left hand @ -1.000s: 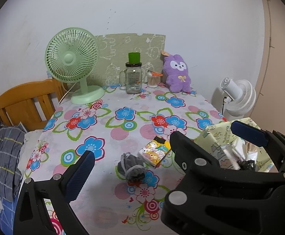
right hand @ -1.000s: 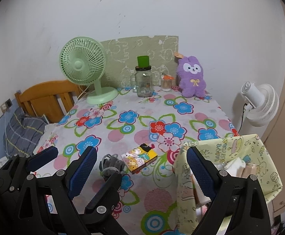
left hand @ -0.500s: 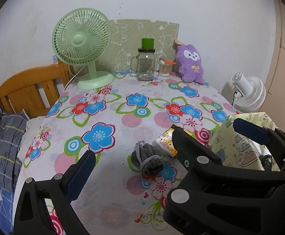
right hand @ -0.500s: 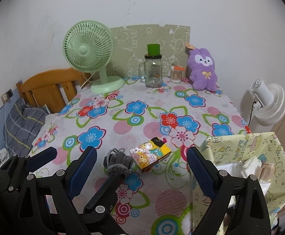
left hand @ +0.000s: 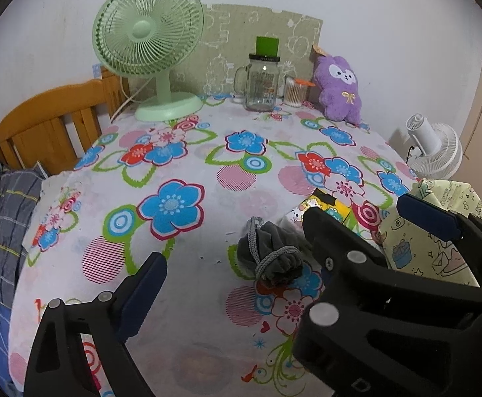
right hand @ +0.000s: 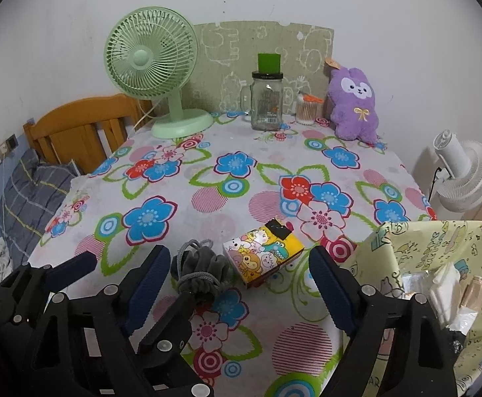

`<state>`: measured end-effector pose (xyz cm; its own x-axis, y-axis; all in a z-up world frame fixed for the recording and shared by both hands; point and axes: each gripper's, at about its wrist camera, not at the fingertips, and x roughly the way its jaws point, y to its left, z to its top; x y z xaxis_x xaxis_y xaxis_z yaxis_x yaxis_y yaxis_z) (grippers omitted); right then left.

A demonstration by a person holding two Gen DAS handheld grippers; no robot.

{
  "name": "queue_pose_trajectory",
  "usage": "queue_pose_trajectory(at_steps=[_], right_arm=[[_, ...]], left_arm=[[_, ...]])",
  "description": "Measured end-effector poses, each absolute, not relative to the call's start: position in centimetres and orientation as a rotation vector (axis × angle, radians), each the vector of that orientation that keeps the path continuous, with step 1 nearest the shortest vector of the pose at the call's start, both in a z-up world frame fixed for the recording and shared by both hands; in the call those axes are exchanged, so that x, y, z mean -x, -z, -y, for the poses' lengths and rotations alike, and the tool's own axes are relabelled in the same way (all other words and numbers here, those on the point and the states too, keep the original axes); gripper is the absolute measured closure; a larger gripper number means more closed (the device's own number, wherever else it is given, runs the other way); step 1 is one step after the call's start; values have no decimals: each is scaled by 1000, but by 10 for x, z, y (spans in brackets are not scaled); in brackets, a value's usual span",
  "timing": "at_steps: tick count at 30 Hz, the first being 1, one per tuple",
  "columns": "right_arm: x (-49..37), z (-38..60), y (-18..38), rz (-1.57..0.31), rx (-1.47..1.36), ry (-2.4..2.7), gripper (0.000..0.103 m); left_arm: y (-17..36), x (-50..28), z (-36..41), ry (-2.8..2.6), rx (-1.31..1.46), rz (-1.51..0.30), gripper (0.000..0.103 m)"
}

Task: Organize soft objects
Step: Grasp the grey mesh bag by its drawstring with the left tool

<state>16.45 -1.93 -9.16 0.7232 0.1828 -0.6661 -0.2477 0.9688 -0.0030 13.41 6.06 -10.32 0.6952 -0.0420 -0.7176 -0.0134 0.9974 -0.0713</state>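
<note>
The gray pouch (right hand: 201,271) is looking soft, light and squishy, so its bunched top is looking best to pinch. Both the left gripper (left hand: 237,266) and the right gripper (right hand: 239,266) are closing slowly, still wide apart, squeezing nothing.

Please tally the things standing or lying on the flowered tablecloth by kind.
Fans: 1, green fan
Containers: 2, glass jar, swab pot
Soft things: 2, purple plush, grey pouch
Boxes: 1, cartoon box
Total: 6
</note>
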Motion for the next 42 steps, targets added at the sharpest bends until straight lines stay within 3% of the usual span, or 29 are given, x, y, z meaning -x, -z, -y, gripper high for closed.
queue_pose_trajectory(at_steps=[24,26,32,42], right_arm=[[-195,26,126,-849,62,-210,24],[-196,26,127,-856,57,-208,24],[-201,26,131,-863,69,-202,24],[-203,18,132,-847,85,-206,23]], left_arm=[[133,-163,-56,81,95,-879,27],[134,-164,-55,86,98,-878,30],[135,-166,-54,119,111,-877,62],[135,-166,-62,18,73,-849,67]])
